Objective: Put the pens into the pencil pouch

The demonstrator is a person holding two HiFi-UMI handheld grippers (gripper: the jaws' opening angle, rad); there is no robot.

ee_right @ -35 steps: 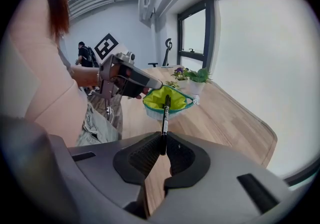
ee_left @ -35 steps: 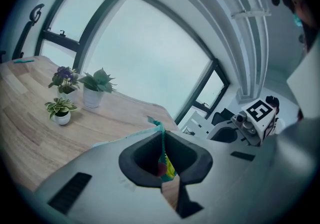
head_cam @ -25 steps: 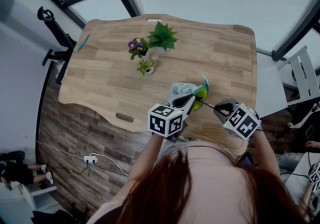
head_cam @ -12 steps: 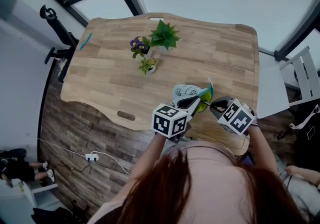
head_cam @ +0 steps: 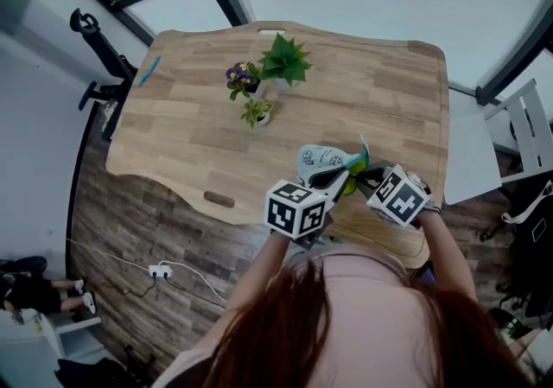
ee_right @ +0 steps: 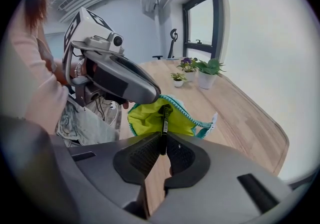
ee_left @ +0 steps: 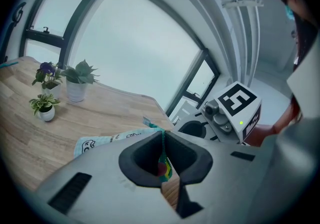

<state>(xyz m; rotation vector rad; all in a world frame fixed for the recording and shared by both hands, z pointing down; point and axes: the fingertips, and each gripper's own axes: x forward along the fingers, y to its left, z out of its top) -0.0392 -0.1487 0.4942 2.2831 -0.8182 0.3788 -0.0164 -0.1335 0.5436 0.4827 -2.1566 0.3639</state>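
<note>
Head view, where things are: the pouch lies near the front edge of the table. The left gripper lifts its mouth and the right gripper sits just beside that mouth.
Head view, risk: a pen that misses could roll off the near edge to the floor, because the pouch lies so close to it.
Left gripper view, grip: the jaws are almost together, pinching the teal zip edge of the pouch.
Left gripper view, risk: only a thin strip of cloth is pinched. A push from the pen could pull it free, and the mouth would then sag shut.
Left gripper view, pouch look: pale blue cloth with small black drawings, lying limp on the wood.
Right gripper view, grip: the jaws are closed on a slim black pen, which points along them toward the pouch.
Right gripper view, pen place: the tip is at the open mouth. Whether it is already inside I cannot tell from this angle.
Right gripper view, risk: the tip may catch on the zip rim or the lining, and the pen would then twist in the jaws.
Right gripper view, pouch look: open and floppy, with a bright yellow-green lining and a teal rim. The left gripper holds its upper rim up.
</note>
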